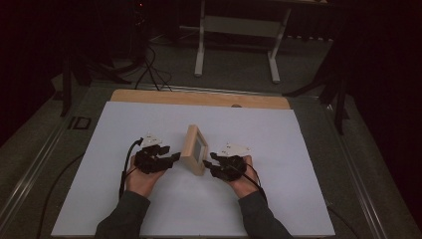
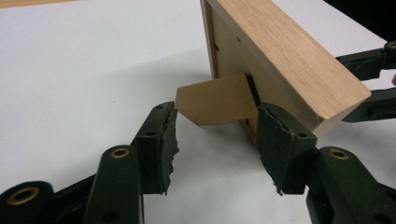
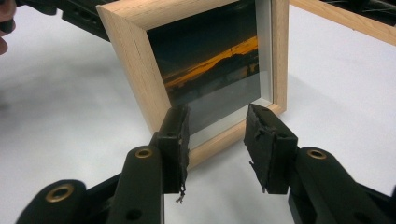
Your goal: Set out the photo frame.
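frame: wooden picture frame (image 1: 193,149) stands upright mid-table on the white sheet (image 1: 278,149), stand flap (image 2: 215,99) out behind.
left gripper (image 2: 215,135): jaws apart, at the frame's back.
right gripper (image 3: 217,135): jaws apart, at its front.

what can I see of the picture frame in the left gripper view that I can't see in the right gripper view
The left gripper view shows the frame's back with its brown fold-out stand swung outward, between the open left gripper. The right gripper view shows the glass front with a sunset photo, and the open right gripper just short of the lower edge. Both show the wooden picture frame upright on the white table.
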The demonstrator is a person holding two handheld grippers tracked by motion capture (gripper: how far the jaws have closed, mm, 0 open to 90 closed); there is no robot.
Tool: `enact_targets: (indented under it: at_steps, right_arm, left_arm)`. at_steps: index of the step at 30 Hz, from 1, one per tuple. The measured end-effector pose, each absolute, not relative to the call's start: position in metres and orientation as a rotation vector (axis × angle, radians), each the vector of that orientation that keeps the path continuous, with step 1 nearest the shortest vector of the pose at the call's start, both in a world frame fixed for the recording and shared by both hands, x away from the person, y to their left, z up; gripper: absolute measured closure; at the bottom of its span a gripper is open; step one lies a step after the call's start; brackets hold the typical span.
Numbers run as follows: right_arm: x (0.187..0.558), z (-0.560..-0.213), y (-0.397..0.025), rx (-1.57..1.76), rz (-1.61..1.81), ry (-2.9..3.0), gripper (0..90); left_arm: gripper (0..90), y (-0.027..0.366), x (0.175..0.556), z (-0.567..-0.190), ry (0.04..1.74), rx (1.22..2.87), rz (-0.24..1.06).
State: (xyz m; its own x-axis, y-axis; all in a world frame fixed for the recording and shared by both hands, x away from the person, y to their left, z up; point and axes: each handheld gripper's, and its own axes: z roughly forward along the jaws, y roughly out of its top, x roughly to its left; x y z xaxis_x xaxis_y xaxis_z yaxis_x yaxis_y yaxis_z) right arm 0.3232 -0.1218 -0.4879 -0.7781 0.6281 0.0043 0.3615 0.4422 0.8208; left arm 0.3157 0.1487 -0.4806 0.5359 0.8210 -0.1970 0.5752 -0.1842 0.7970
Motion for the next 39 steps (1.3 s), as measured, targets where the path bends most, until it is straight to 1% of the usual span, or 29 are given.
enact_targets:
  at_steps: [8,13,29,39]
  right_arm:
    - [0.323,-0.490,-0.122,0.854,1.250,2.402,58.8]
    - [0.324,-0.490,-0.123,0.857,1.253,2.398,58.9]
    - [0.323,-0.488,-0.125,0.877,1.261,2.385,58.4]
    - [0.325,-0.488,-0.127,0.887,1.263,2.383,55.6]
  left_arm:
    - [44.0,0.151,0.310,-0.469,1.120,1.838,0.358]
    - [42.2,0.151,0.307,-0.461,1.099,1.806,0.332]
    - [35.4,0.133,0.302,-0.454,1.037,1.848,0.348]
    - [35.6,0.120,0.305,-0.458,1.012,1.875,0.326]
